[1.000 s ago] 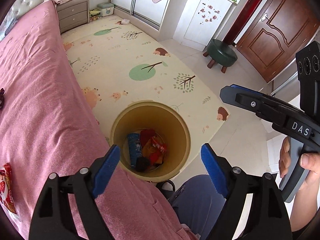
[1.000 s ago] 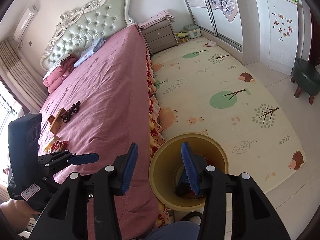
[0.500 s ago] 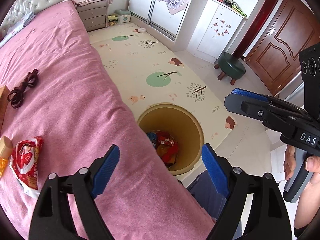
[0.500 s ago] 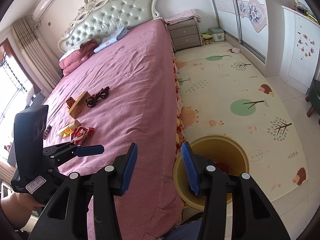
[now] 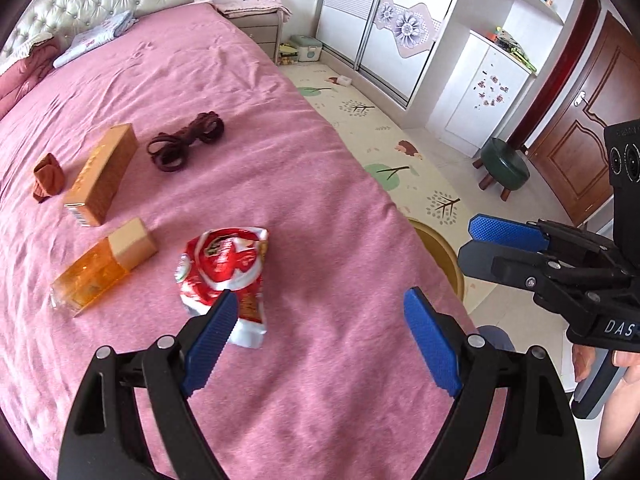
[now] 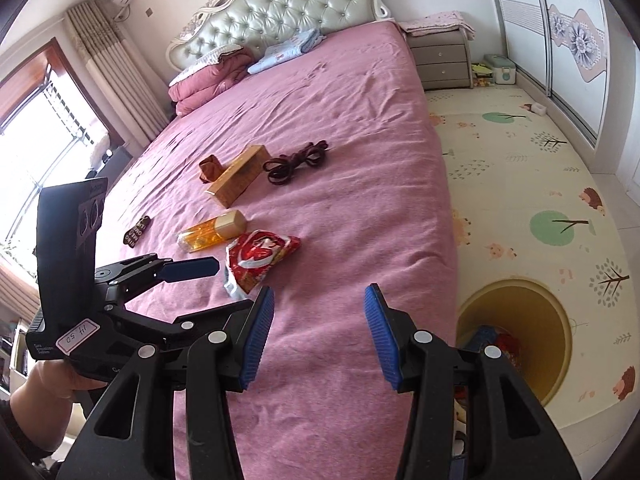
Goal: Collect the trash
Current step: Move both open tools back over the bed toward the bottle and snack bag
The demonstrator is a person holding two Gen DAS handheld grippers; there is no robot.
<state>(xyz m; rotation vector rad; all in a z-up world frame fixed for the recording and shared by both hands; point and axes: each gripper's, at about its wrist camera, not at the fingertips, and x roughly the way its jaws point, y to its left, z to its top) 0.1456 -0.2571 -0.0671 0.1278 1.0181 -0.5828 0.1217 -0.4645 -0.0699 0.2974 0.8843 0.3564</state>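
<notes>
Bed (image 5: 320, 184): fills the left wrist view now; a second ago that view sat over the bin.
Bin (image 6: 520, 344): on the floor just beside the bed edge, trash already inside; swing back looks unobstructed.
Wrapper (image 5: 224, 272): red, crumpled, on the cover well in from the edge; likely next pick.
Left gripper (image 5: 320, 340): jaws wide, empty, one pad overlapping the wrapper's near end.
Right gripper (image 6: 320, 336): jaws apart, empty, over bare cover.
Bottle (image 5: 100, 272): just beside the wrapper, crowding that side.
</notes>
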